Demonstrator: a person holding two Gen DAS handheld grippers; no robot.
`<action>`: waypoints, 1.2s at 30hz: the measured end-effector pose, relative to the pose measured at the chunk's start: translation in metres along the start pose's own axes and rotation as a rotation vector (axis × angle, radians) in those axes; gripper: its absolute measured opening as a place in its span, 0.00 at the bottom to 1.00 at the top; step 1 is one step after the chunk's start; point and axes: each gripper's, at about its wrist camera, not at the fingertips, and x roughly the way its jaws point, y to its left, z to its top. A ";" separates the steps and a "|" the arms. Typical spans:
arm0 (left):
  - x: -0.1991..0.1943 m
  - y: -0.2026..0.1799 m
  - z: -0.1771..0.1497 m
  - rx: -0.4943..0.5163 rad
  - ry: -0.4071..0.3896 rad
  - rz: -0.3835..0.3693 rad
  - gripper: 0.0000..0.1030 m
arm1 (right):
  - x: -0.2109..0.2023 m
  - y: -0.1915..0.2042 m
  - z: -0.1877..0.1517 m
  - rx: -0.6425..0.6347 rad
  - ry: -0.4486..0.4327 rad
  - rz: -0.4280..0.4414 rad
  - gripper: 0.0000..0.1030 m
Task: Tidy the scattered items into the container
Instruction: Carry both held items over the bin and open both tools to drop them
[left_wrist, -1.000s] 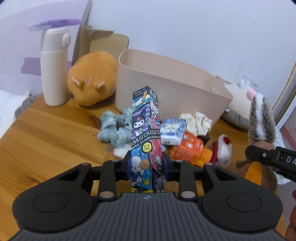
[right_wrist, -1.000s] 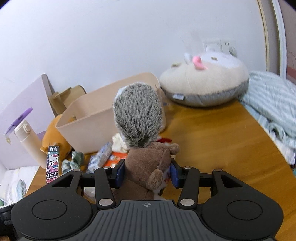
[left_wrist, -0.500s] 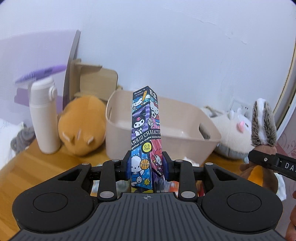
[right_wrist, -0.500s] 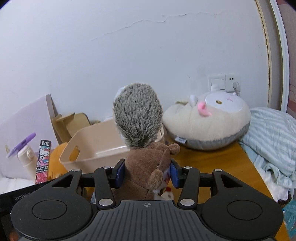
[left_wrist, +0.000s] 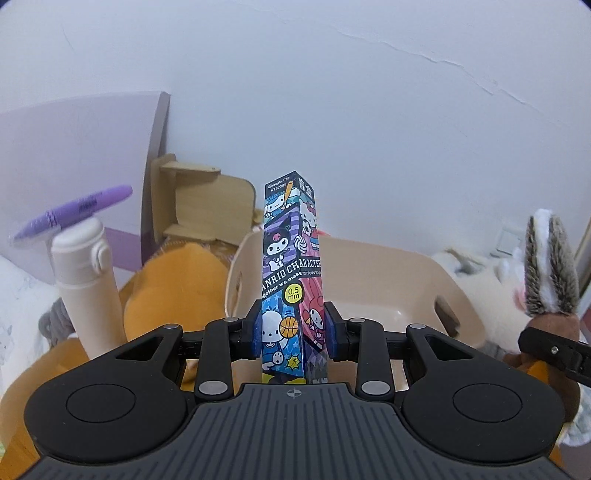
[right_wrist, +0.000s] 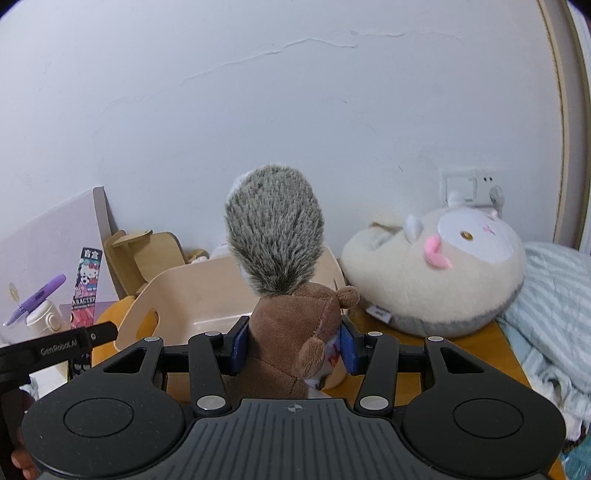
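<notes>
White plaster wall is filling the background above a wooden tabletop (right_wrist: 436, 343). Both items are being carried and neither is in the beige bin (left_wrist: 373, 280) yet; the bin floor that is showing is looking bare. Left gripper (left_wrist: 293, 326) is pinching an upright cartoon-printed pen box (left_wrist: 291, 273), with the bin lying just beyond it at twelve o'clock. Right gripper (right_wrist: 293, 345) is squeezing a brown squirrel toy (right_wrist: 288, 332), grey tail up, with the bin at about eleven o'clock. Both tools are tilting gently downward toward the bin. Judged remaining: lowering and releasing both, then fetching anything left on the table, which is hidden here.
</notes>
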 end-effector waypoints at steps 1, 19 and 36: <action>0.003 0.000 0.004 0.002 -0.002 0.002 0.31 | 0.003 0.002 0.003 -0.005 -0.002 0.001 0.45; 0.046 -0.002 0.046 0.071 -0.011 0.042 0.31 | 0.053 0.007 0.071 -0.035 -0.040 0.007 0.45; 0.113 -0.023 0.025 0.200 0.149 0.069 0.31 | 0.156 0.000 0.049 -0.073 0.155 -0.029 0.45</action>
